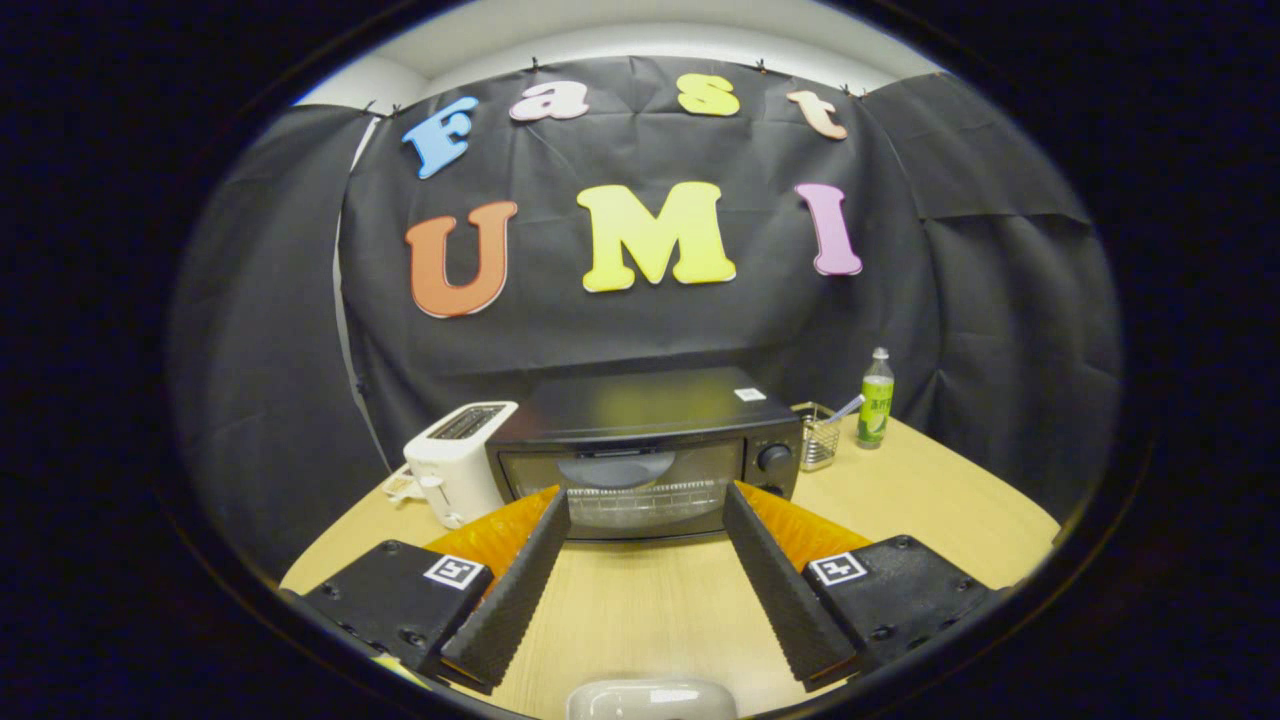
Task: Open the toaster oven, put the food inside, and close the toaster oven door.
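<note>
While the fingers (647,505) stand wide apart with nothing between them but bare wood, they frame the oven (645,450), which sits just beyond their tips in the centre of the frame. Its glass door is closed, a rack shows through it, and two knobs sit on its right side. Both fingers are clear of the oven and of the surface (930,500). To the oven's left, almost touching it, stands a white toaster (455,460) with its slots up. To the oven's right is a small wire basket (820,437) with a utensil handle sticking out, and just right of that a green bottle (876,400) stands upright near the far edge of the surface. At the very bottom of the frame, nearer than the fingers and between their bases, a pale rounded thing (650,698) pokes into view; what it is I cannot tell. Black cloth hangs behind everything.
</note>
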A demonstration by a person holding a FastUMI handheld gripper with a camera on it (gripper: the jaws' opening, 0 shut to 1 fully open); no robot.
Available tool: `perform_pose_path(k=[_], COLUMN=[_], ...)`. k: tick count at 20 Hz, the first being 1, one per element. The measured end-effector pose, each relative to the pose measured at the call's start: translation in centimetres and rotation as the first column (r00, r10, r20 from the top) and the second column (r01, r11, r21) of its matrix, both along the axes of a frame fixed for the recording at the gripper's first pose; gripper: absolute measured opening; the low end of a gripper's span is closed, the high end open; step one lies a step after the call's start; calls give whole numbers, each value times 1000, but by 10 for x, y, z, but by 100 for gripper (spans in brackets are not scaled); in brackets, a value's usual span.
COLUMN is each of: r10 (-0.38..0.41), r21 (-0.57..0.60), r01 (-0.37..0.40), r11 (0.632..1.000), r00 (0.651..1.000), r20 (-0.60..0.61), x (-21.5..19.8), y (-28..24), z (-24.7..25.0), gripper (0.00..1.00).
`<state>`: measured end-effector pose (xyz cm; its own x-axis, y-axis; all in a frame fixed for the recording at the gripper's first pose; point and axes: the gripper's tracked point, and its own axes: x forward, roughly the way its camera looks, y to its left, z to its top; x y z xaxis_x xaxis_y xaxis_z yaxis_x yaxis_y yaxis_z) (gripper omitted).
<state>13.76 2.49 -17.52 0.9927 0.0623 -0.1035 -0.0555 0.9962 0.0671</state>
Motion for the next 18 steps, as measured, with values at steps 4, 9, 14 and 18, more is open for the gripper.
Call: perform_pose_path(k=[4,9,14,18], r10=[14,38,86,88], r21=[24,-5,-158,-202], r01=[-15,-37,-62,-46], r11=[1000,999,986,978], r00=[1000,992,985,975], r20=[26,119,152,203], x=[-36,-93,-154,-206], y=[7,15,30,38], z=[52,131,162,159], gripper=[100,100,100,100])
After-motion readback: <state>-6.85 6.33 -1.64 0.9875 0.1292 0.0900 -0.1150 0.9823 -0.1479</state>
